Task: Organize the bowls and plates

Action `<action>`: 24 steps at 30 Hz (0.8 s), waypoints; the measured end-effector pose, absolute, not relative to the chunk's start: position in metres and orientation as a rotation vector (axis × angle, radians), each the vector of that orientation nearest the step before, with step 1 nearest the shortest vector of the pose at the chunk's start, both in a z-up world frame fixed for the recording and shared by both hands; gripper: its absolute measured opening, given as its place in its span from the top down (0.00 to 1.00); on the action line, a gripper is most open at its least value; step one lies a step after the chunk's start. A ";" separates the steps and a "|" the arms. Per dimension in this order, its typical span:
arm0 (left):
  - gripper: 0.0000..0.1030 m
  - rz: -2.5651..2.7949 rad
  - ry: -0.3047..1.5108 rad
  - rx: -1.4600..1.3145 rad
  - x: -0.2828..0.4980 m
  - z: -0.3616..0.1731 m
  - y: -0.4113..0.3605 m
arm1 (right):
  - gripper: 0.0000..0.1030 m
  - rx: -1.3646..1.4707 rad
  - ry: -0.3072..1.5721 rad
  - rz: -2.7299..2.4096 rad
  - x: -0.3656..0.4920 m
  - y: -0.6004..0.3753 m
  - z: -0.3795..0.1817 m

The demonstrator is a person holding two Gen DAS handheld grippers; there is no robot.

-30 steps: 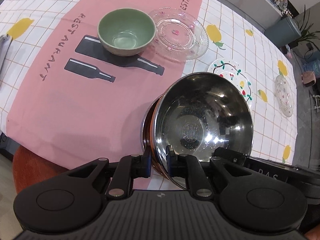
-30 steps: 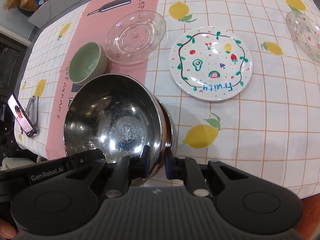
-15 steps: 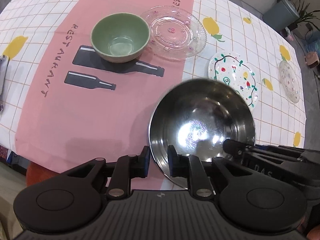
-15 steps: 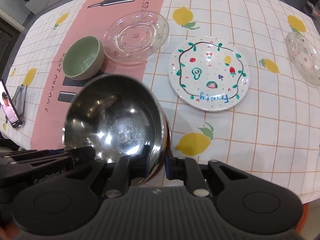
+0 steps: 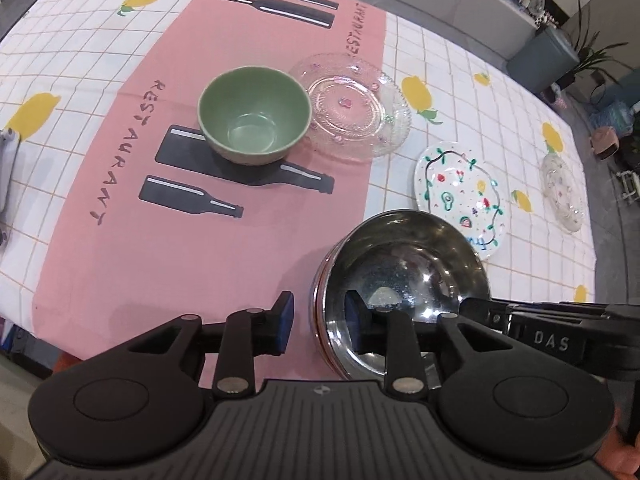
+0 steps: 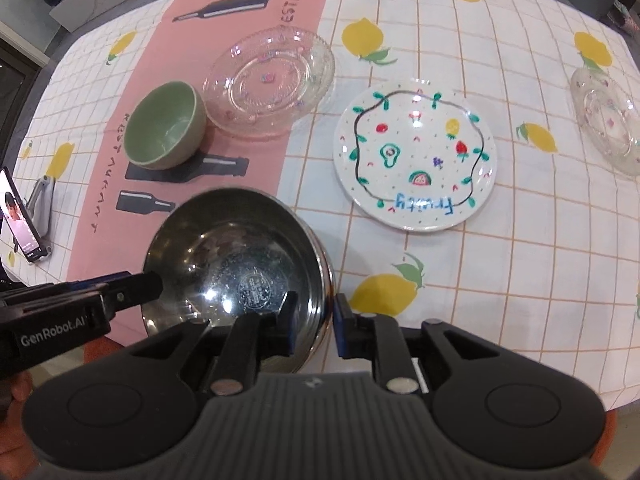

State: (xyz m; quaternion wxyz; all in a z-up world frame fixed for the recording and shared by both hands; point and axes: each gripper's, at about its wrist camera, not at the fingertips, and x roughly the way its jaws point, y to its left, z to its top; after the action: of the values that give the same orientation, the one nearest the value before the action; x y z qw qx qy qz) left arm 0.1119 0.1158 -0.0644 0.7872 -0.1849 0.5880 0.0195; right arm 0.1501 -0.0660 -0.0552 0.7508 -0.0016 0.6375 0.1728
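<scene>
A steel bowl (image 5: 404, 276) (image 6: 236, 268) sits near the table's front edge. My left gripper (image 5: 318, 322) is open, its jaws either side of the bowl's left rim. My right gripper (image 6: 314, 320) straddles the bowl's right rim with a narrow gap and looks open. A green bowl (image 5: 254, 114) (image 6: 164, 126) stands on the pink cloth. A clear glass plate (image 5: 356, 108) (image 6: 272, 80) lies beside it. A painted fruit plate (image 5: 460, 196) (image 6: 416, 160) lies to the right. A second glass plate (image 5: 562, 188) (image 6: 608, 132) is at the far right.
A phone on a stand (image 6: 20, 216) is at the table's left edge. The lemon-print tablecloth (image 6: 520, 240) covers the table, with a pink strip (image 5: 120, 220) on the left. A bin and plants (image 5: 544, 56) stand beyond the table.
The steel bowl has come down from tilted and lifted to resting level near the front edge. Both grippers have let go of its rim, the left opening wide.
</scene>
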 end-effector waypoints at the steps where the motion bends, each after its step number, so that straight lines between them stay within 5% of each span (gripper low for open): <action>1: 0.69 0.039 1.260 -0.403 0.111 -0.064 0.116 | 0.82 -0.003 1.383 0.378 0.150 -0.067 -0.053; 24: 0.67 0.033 0.827 -0.076 0.083 -0.006 0.095 | 0.72 0.057 1.015 0.427 0.129 -0.091 -0.013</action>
State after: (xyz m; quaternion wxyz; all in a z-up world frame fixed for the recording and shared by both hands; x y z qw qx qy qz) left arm 0.0826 0.0945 -0.0064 0.9150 -0.0369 0.4015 0.0161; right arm 0.1291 -0.0912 -0.0126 0.8519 0.0270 0.4821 0.2026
